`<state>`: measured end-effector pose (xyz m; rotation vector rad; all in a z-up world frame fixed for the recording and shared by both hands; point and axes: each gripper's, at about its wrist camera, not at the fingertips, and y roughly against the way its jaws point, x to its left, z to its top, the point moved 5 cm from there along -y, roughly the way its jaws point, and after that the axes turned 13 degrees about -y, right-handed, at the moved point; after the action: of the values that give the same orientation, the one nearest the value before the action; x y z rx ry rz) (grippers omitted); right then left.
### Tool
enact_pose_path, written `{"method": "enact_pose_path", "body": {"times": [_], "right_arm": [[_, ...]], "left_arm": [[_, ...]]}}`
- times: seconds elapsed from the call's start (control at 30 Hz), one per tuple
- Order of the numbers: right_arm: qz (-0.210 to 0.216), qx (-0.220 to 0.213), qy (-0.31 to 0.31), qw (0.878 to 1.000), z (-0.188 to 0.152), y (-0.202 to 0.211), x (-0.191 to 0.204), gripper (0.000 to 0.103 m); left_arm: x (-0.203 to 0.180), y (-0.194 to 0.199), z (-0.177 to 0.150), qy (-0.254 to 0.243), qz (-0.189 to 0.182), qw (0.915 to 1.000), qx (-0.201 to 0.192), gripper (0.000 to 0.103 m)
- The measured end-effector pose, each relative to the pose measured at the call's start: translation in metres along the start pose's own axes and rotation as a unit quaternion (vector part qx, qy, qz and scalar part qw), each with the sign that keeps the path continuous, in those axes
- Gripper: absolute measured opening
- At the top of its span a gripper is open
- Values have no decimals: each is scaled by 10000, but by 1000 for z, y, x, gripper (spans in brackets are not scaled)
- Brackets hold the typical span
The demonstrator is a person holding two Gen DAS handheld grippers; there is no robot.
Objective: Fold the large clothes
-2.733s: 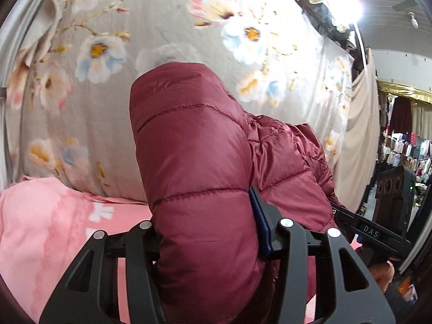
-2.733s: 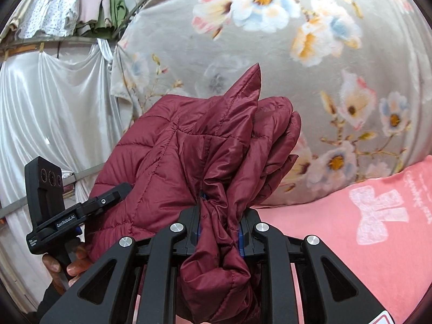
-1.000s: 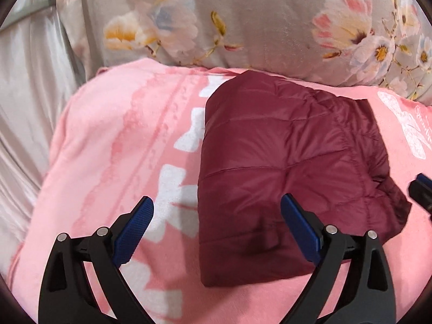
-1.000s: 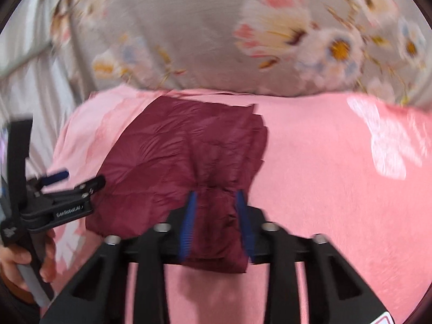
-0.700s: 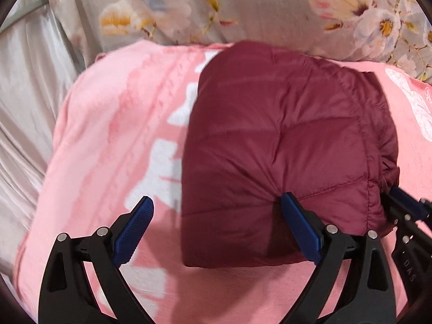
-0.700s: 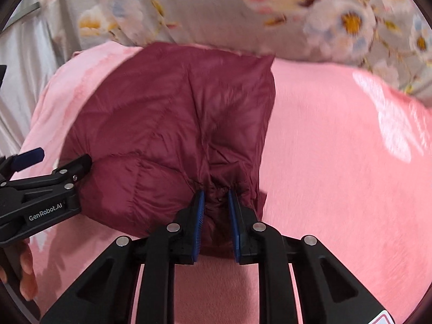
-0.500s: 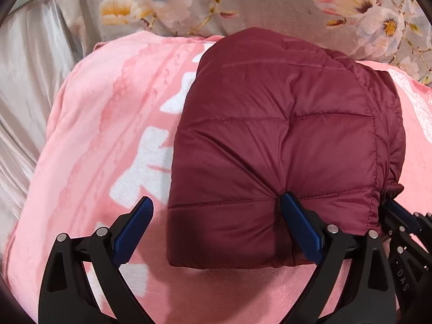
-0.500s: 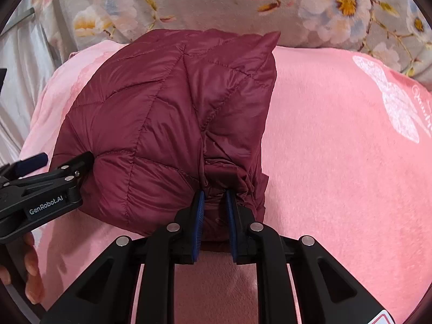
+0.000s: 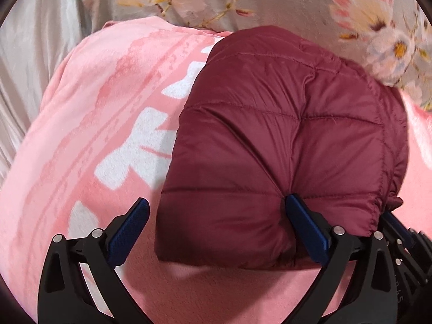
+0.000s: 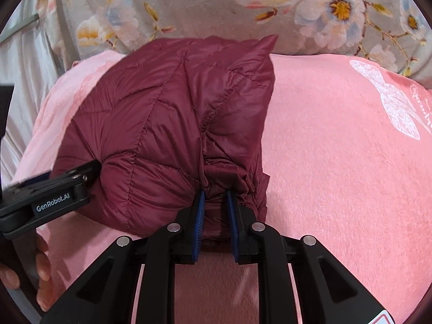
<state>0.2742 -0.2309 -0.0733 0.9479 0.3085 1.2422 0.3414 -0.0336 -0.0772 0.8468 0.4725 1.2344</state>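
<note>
I had the folded jacket (image 9: pixel 283 140) lying on the pink blanket (image 9: pixel 89 113), its near edge right at my jaws. My right gripper (image 10: pixel 215 216) was clenched on a bunched corner of it; my left gripper (image 9: pixel 218 229), jaws just spread wide, only pressed one pad into the puffy side. It looked light, soft and slippery, best taken by a stitched edge.

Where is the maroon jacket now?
The maroon puffer jacket lies folded on the pink blanket, by the floral fabric, its near edge in the right gripper.
</note>
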Motion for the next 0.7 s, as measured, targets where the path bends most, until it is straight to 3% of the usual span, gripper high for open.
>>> {"method": "enact_pose_path", "body": {"times": [0.13,0.2,0.33,0.7], "right_arm": [[79,-146,-123,9998,-6,24,-2,37],[26,-215,-114,9997,-11,38,-3,55],[-13,-288,-78,9996,-23,62,-4,57],[-373,-614,-40,9974,-62,111,-23,77]], "left_arm": [[-2,20,-11,28,-136,9997,-188,98],[-5,30,-16,-48,-104,9995,-287,98],[-16,54,-30,-271,-24,9988,-410,98],[-37,107,-61,-440,233,9967,-636,98]]}}
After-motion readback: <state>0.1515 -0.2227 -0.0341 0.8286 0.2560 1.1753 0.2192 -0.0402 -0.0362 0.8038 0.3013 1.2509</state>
